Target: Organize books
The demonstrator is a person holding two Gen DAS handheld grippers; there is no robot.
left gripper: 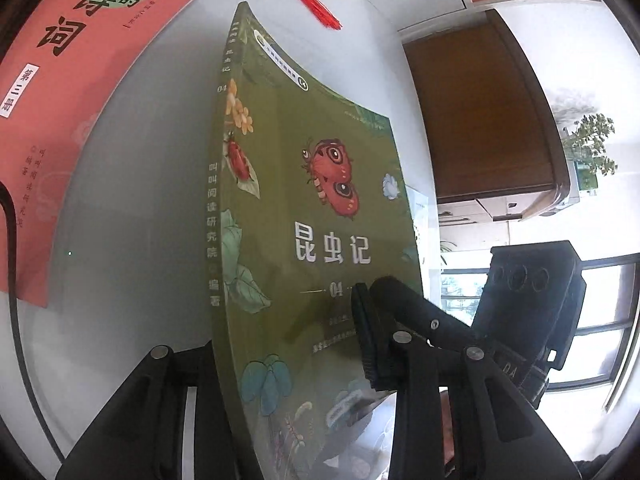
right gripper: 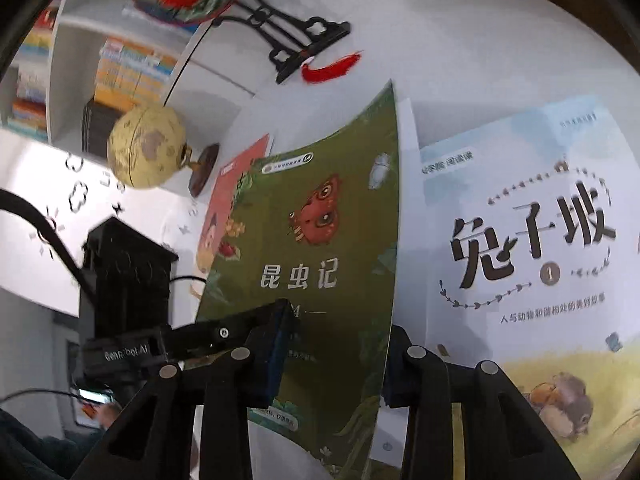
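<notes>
Left wrist view shows, nearest the lens at the bottom centre, the left gripper (left gripper: 286,360) with its jaws closed on the lower edge of the green book (left gripper: 312,208), one pad on the front cover and the other behind the spine. Right wrist view has the right gripper (right gripper: 332,364) clamped on the same book (right gripper: 320,240) lower centre, jaws on either face, with the left gripper's finger pressing the cover just beside it. So the book is held off the counter (left gripper: 132,200) by both tools, standing on edge and visibly bowed. I judge the main risk to be that bend: two grips close together at one end leave the far end free, so it could flop, twist or slide from the pads if one side lets go early. Beyond it, the pink book (left gripper: 60,92) lies flat at the upper left of the left view, and the pale book (right gripper: 528,264) lies flat at the right of the right view, just beside the green one's page edge; a swing that way could scrape it. Farther off, the red tassel (right gripper: 332,68), the black stand (right gripper: 296,40) and the globe (right gripper: 146,146) crowd the upper left, with open counter between the two flat books.
</notes>
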